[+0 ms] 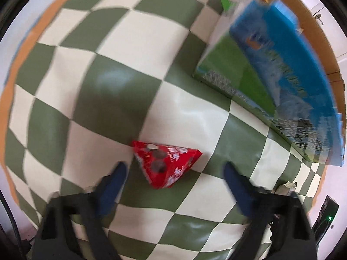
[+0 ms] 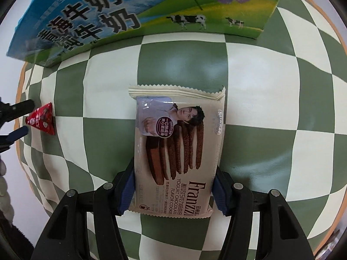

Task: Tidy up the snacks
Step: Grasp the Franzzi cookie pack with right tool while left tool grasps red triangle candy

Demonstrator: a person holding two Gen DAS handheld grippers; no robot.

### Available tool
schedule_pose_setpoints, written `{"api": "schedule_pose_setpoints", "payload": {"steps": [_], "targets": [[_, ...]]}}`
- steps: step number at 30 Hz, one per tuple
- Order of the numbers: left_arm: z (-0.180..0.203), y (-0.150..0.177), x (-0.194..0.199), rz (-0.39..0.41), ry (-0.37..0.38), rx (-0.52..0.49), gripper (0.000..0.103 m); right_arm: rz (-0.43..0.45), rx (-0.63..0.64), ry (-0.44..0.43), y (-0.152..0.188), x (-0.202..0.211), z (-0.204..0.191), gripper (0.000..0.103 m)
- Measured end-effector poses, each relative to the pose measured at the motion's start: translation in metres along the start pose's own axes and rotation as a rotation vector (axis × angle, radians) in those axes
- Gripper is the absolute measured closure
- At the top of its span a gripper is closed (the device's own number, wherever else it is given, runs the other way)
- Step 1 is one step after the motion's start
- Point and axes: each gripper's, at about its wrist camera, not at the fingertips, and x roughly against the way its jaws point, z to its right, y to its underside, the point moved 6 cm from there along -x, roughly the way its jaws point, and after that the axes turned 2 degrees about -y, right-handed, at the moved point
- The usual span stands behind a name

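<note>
The right gripper (image 2: 172, 186) has its blue-padded jaws pressed on the sides of a glossy cream cookie packet (image 2: 176, 149) with crimped, zigzag ends, lying on the smooth green-and-cream checkered tabletop (image 2: 260, 99). The left gripper (image 1: 175, 171) has its jaws apart, straddling a crinkly red triangular snack pouch (image 1: 166, 165) without touching it. Beyond stands a printed cardboard milk box (image 2: 151, 10).

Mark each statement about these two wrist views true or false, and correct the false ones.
1. The right gripper grips a Franzzi yogurt chocolate cookie pack. True.
2. The left gripper is clamped on the red triangular snack packet. False: its fingers stand apart from the packet.
3. The tablecloth is checkered green and cream. True.
4. The milk carton box shows horses. False: it shows cows and flowers.
</note>
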Motion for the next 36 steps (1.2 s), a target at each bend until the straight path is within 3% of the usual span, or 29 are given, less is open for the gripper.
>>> {"api": "schedule_pose_setpoints", "payload": {"steps": [2, 7, 8, 11, 18, 22, 27, 30, 36], "targets": [[0.010, 0.002, -0.012, -0.029, 0.003, 0.001, 0.047, -0.006, -0.008, -0.006, -0.010, 0.005, 0.006, 0.040], [0.009, 0.013, -0.018, -0.029, 0.000, -0.023, 0.052, -0.011, -0.011, -0.009, -0.009, 0.009, 0.010, 0.041], [0.010, 0.018, -0.018, -0.033, 0.001, -0.028, 0.052, -0.015, -0.008, -0.010, -0.022, 0.009, 0.007, 0.041], [0.012, 0.063, -0.017, -0.058, -0.019, -0.081, 0.052, -0.033, 0.006, -0.016, -0.016, 0.010, 0.005, 0.041], [0.022, 0.160, -0.041, -0.185, -0.045, -0.230, 0.052, -0.122, 0.051, -0.023, 0.032, 0.005, 0.009, 0.042], [0.030, 0.186, -0.047, -0.191, -0.066, -0.290, 0.052, -0.151, 0.049, -0.020, 0.055, 0.008, 0.015, 0.042], [0.044, 0.183, -0.057, -0.206, -0.061, -0.299, 0.044, -0.151, 0.008, -0.013, 0.055, 0.008, 0.021, 0.040], [0.051, 0.183, -0.052, -0.220, -0.026, -0.280, 0.042, -0.149, -0.021, -0.021, 0.045, 0.009, 0.023, 0.032], [0.026, 0.166, -0.041, -0.244, 0.057, -0.204, 0.035, -0.137, -0.055, -0.017, 0.026, 0.012, 0.023, 0.027]]}}
